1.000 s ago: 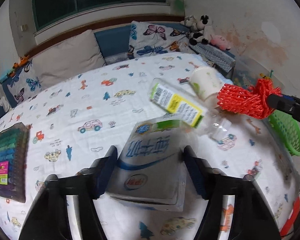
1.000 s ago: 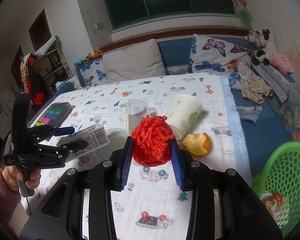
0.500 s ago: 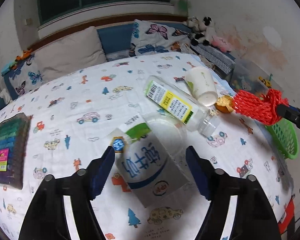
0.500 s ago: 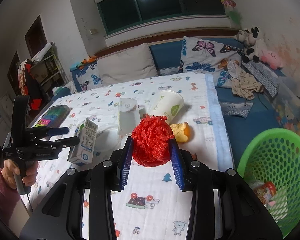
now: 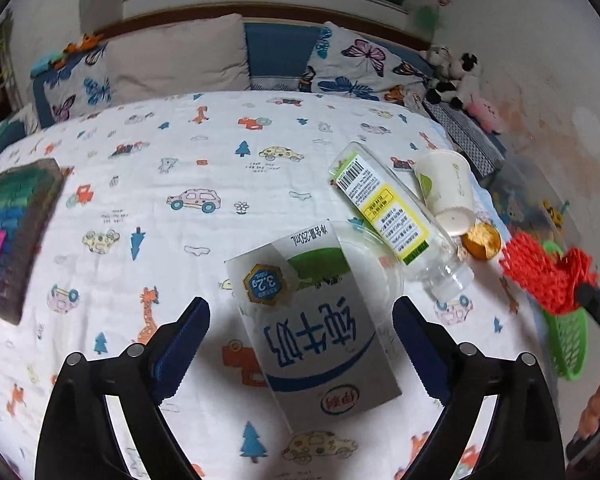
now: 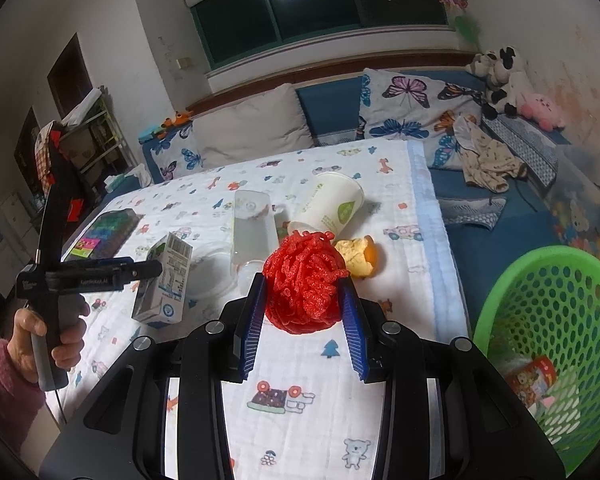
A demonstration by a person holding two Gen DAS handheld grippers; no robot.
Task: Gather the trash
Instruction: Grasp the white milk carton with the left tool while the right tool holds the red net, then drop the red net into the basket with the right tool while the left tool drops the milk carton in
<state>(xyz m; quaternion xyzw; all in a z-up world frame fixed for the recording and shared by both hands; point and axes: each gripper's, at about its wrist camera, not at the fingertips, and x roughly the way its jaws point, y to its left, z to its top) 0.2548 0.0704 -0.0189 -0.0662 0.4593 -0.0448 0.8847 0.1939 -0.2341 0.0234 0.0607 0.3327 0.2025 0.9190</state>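
The bedsheet is white, printed with small cars, giraffes and blue trees, and the milk carton is white and blue with a green patch. Bright red foam netting contrasts with the green lattice basket. Pillows carry blue, purple and orange butterflies.

I count one milk carton, one clear plastic bottle, one paper cup, one clear plastic lid, one piece of orange peel and one red foam net. There is one green basket, one box of coloured pens, and I see four pillows at the headboard.
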